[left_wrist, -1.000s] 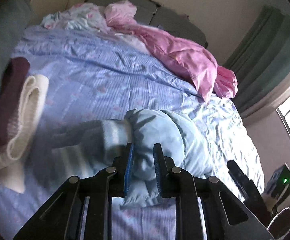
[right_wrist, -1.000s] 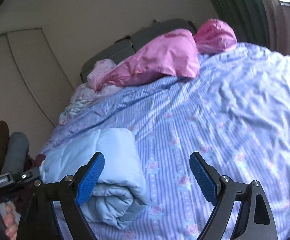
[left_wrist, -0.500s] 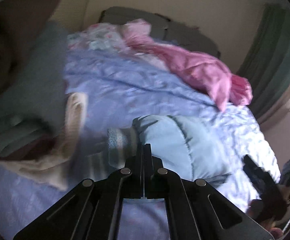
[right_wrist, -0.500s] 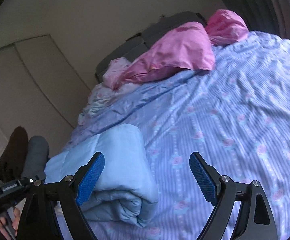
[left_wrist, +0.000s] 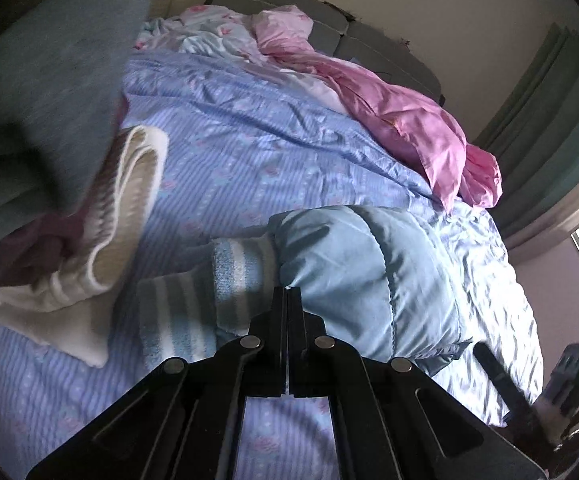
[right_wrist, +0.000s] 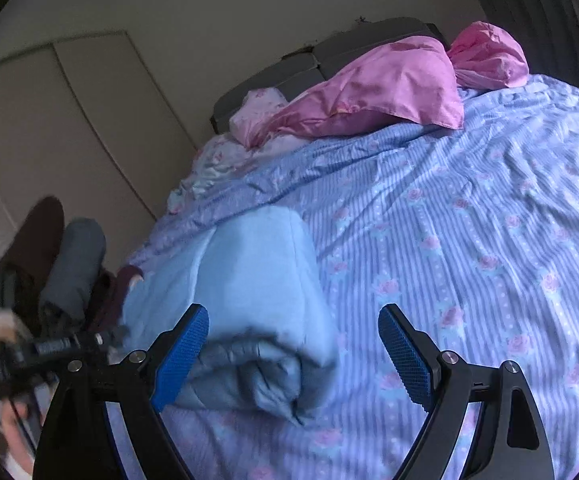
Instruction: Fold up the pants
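Note:
The light blue quilted pants (left_wrist: 369,276) lie folded into a thick bundle on the bed, with a striped fleece waistband (left_wrist: 233,276) at their left. My left gripper (left_wrist: 287,292) is shut with nothing between its fingers, just in front of the bundle. In the right wrist view the same bundle (right_wrist: 249,300) lies low and left, its rolled end towards me. My right gripper (right_wrist: 293,356) is open and empty, its left pad (right_wrist: 181,356) beside the bundle's end.
The bed has a blue striped floral cover (right_wrist: 469,240). A pink duvet (left_wrist: 389,120) is heaped at the head. A stack of folded clothes, cream (left_wrist: 125,216), maroon and grey-green (left_wrist: 49,80), sits at the left. The left gripper's body (right_wrist: 49,348) shows in the right wrist view.
My left gripper closed from a narrow gap around the pants' fabric to fully shut and empty, and drew back. The right gripper stayed open and shifted slightly.

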Available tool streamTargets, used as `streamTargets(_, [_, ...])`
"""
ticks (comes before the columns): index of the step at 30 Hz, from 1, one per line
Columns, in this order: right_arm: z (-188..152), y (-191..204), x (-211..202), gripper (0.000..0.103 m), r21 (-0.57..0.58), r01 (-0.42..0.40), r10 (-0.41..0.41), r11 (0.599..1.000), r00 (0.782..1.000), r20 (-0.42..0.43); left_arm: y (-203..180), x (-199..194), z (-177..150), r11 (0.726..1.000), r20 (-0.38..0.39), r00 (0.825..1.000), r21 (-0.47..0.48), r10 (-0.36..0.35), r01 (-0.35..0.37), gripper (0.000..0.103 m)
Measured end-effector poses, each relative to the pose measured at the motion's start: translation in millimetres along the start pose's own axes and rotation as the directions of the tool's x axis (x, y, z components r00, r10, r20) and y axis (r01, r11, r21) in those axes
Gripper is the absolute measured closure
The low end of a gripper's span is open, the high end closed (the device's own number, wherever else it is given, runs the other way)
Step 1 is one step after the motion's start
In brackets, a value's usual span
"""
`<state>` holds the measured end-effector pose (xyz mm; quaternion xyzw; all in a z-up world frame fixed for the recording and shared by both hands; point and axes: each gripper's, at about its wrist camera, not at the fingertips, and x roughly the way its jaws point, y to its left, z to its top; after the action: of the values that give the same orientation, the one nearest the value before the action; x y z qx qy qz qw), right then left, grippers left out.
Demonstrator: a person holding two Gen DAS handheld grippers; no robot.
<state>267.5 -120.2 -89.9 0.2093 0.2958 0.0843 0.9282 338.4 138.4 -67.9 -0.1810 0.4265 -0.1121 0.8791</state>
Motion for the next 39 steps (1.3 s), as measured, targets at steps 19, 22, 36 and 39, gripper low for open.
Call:
streamTargets(19, [23,-7,18,0.015,0.026,-0.024,0.024,0.999,1.000,0.009,8,-63,-18,0.997,0.135,0.988,0.001,0.073,-0.073,0.027])
streamTargets(22, [24,6,28,0.015,-0.035,-0.018,0.018,0.999,1.000,0.002,15,-60,-34,1.000,0.081,0.997,-0.011,0.013,-0.012,0.026])
streamTargets(36, [6,-8,50,0.015,0.049,-0.033,0.037,0.998,0.997,-0.075,54,18,-51,0.879,-0.035,0.961,-0.415,-0.275,0.236,0.015])
streamTargets(39, [2,-11,57,0.013,0.065,-0.038,0.045,0.997,0.994,-0.098,57,24,-49,0.862,-0.023,0.960,-0.447,-0.278,0.238,0.014])
